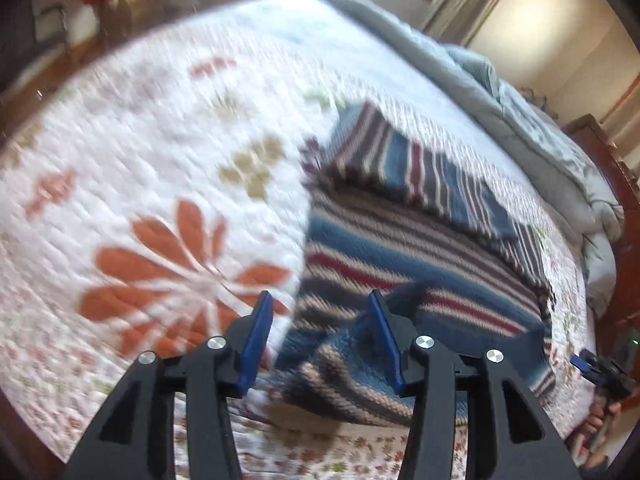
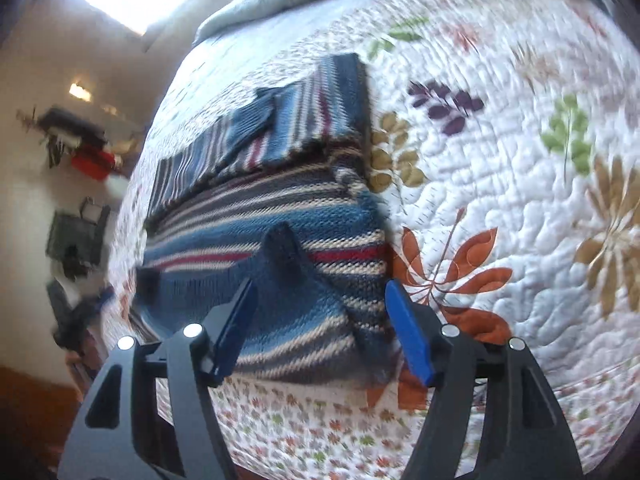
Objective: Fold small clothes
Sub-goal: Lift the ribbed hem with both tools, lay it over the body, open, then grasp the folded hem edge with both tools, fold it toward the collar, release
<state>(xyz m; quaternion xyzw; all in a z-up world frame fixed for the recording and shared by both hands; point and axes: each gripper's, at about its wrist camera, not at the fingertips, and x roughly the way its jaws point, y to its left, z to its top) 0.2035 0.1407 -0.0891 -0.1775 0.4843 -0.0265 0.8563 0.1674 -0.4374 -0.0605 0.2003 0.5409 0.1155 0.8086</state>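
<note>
Striped sweater point(image 1: 400, 248) lies flat on the floral quilt point(image 1: 152, 128), partly folded, sleeves laid over the body. Likely the near hem has been let go after a fold.

Left gripper point(image 1: 320, 312): jaws apart, nothing between the pads, over the sweater's near left corner.

Right gripper point(image 2: 320, 300): jaws apart, empty, over the near right corner.

Motion blur smears the knit; the sweater's far edge is unclear. Grey duvet point(image 1: 500, 92) beyond the sweater, cut off.
</note>
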